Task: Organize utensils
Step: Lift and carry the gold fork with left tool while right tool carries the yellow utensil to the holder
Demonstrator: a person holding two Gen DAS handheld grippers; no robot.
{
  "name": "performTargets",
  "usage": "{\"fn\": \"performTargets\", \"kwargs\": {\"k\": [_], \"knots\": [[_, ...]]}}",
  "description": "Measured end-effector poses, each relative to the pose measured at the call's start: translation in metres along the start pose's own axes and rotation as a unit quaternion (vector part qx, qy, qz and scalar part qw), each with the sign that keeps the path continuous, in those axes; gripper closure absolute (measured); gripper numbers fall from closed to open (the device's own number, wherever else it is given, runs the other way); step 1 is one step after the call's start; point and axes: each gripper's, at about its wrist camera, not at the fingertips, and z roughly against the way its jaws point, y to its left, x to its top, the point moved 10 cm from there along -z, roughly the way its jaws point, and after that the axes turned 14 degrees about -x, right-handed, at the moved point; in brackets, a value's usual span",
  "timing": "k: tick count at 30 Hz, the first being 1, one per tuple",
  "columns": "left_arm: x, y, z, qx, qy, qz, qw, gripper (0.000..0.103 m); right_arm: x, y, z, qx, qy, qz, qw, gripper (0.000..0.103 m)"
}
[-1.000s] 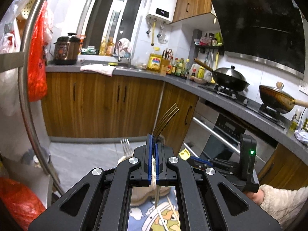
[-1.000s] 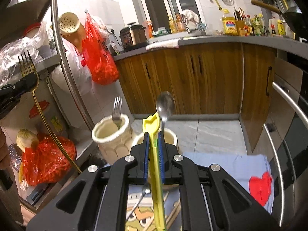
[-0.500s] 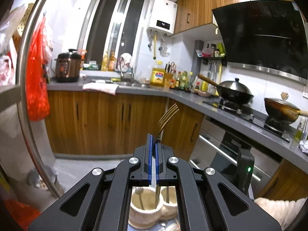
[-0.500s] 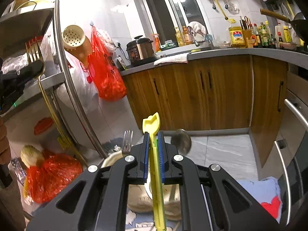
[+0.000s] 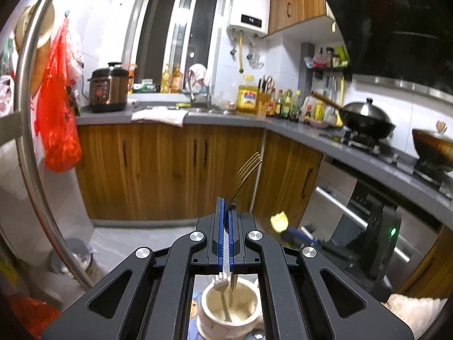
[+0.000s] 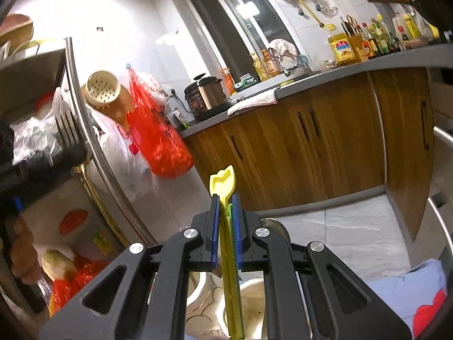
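Both grippers clamp utensils (fork [image 5: 245,174], yellow utensil [image 6: 226,226]).

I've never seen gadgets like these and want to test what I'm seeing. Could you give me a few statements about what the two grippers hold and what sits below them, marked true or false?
1. The left gripper is shut on a gold fork, tines up. True.
2. The right gripper holds a metal ladle. False: it is shut on a yellow plastic utensil.
3. The cream holder under the left gripper has nothing in it. False: a utensil already stands inside.
4. A red plastic bag hangs at the left. True.
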Motion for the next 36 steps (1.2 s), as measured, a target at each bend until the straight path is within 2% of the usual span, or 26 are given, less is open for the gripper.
{"fn": "performTargets", "kwargs": {"k": [7,15,27,36], "knots": [[-0.035,0.012,-0.017,0.004,0.037,0.014,0.9992,0.1,-0.015,-0.007,-0.014,-0.027,-0.032,0.014,0.999,0.094],[-0.049,0.02,-0.022,0.0,0.048,0.026,0.9985,0.1,-0.027,0.011,-0.03,-0.034,-0.052,0.061,0.996,0.094],[-0.057,0.02,-0.024,-0.01,0.054,0.035,0.9979,0.1,-0.042,0.009,-0.041,-0.045,-0.049,0.086,0.994,0.094],[-0.06,0.019,-0.024,-0.011,0.056,0.037,0.9977,0.1,-0.049,0.0,-0.025,-0.034,-0.033,0.079,0.996,0.094]]}}
